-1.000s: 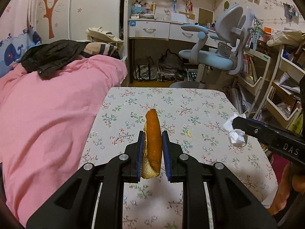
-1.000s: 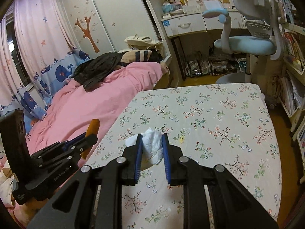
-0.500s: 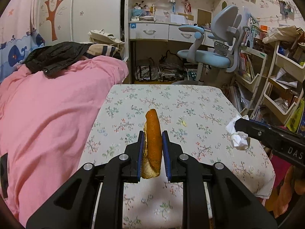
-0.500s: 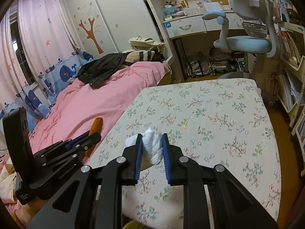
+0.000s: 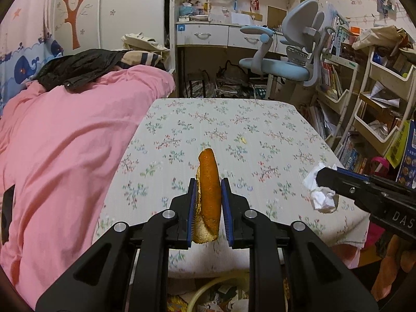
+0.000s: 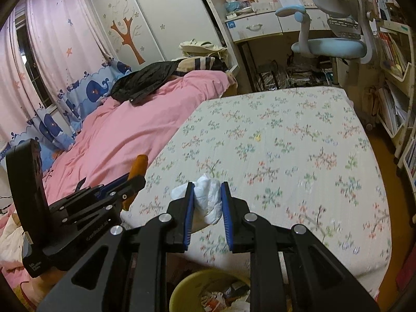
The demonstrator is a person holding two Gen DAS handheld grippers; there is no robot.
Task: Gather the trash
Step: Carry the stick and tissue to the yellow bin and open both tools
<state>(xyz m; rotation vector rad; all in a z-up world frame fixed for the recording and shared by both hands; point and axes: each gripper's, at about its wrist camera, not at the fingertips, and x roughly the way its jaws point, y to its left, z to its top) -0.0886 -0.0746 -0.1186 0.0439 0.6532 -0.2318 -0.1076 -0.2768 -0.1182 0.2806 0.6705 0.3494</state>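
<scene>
Left tongs (image 5: 208, 202) clamped on the orange peel (image 5: 208, 182), centre of the left view; right tongs (image 6: 207, 202) pinched on the crumpled tissue (image 6: 209, 202), centre of the right view. Both are held above the near edge of the flowered tabletop (image 6: 299, 156). The yellow bin (image 6: 187, 286) sits bottom centre of the right view, already littered. Bring each load well over the rim before you let go, and drop low, since the tissue is light and may drift. Keep the two tongs apart.

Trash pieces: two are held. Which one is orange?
The peel, clamped upright in the left hand-held gripper; the right hand-held gripper holds white crumpled tissue.
</scene>
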